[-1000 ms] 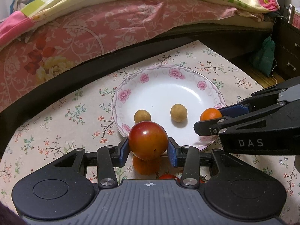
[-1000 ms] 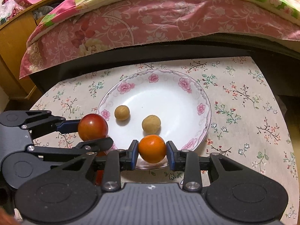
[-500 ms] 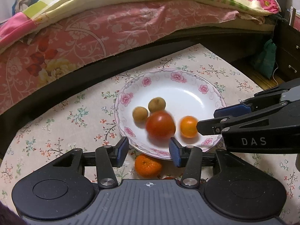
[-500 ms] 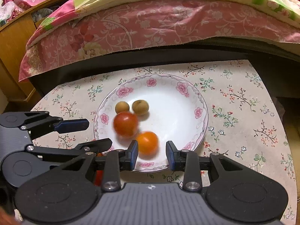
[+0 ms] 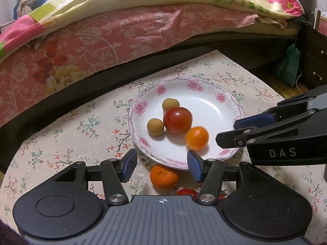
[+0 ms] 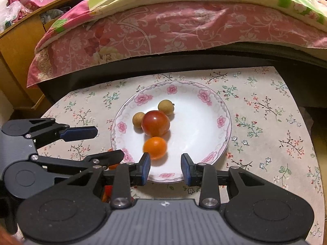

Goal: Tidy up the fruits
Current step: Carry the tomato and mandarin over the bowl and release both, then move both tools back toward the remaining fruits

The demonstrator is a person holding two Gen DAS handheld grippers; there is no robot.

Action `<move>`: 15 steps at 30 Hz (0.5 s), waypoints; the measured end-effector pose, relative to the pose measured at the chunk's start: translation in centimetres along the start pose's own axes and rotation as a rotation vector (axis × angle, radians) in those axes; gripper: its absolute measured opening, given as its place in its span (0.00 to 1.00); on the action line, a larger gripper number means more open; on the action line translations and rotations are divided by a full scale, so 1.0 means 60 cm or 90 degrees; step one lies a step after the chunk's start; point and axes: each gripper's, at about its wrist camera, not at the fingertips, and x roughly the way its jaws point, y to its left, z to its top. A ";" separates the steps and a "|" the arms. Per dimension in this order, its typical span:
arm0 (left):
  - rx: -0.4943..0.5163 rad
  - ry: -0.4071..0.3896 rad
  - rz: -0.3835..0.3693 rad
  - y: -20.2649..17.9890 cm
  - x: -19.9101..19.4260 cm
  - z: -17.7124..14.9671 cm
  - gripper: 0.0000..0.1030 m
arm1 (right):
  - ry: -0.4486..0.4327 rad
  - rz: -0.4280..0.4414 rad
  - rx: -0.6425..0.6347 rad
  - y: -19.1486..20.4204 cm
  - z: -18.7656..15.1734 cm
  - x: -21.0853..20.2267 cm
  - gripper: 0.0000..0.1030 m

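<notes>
At frame centre I see the red tomato (image 5: 177, 120) on the floral plate (image 5: 206, 85), touching two longans (image 5: 155, 127), the orange tomato (image 5: 197, 138) beside it. My left gripper (image 5: 161, 165) and right gripper (image 6: 165, 169) are released, empty; a tangerine (image 5: 164, 176) lies below the rim.

left gripper (image 5: 161, 164) released red tomato (image 5: 177, 120) | right gripper (image 6: 165, 168) released orange tomato (image 6: 154, 147) | both now on plate (image 5: 214, 94)

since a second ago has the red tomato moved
Yes. The red tomato left the left gripper and now rests in the plate, touching both small brown fruits.
</notes>
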 end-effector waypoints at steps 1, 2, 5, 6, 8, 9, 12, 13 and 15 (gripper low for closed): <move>0.000 0.000 -0.001 0.001 -0.001 0.000 0.61 | 0.000 0.002 -0.001 0.002 -0.001 -0.001 0.32; -0.001 -0.001 -0.001 0.002 -0.004 -0.001 0.61 | 0.001 0.003 -0.002 0.003 -0.001 -0.001 0.32; -0.001 -0.002 -0.003 0.005 -0.011 -0.003 0.62 | 0.005 0.006 -0.005 0.007 -0.004 -0.002 0.32; -0.001 -0.003 -0.004 0.006 -0.015 -0.005 0.62 | 0.006 0.008 -0.006 0.009 -0.005 -0.003 0.32; 0.001 -0.003 -0.004 0.008 -0.020 -0.008 0.62 | 0.008 0.012 -0.008 0.013 -0.007 -0.005 0.32; 0.003 -0.003 -0.004 0.008 -0.023 -0.010 0.62 | 0.008 0.014 -0.010 0.016 -0.008 -0.006 0.32; 0.004 -0.002 -0.004 0.009 -0.029 -0.016 0.62 | 0.011 0.021 -0.016 0.023 -0.011 -0.010 0.32; 0.004 -0.002 -0.003 0.009 -0.032 -0.019 0.62 | 0.013 0.023 -0.017 0.026 -0.013 -0.011 0.32; 0.005 -0.002 -0.004 0.009 -0.036 -0.024 0.62 | 0.015 0.028 -0.021 0.031 -0.016 -0.014 0.32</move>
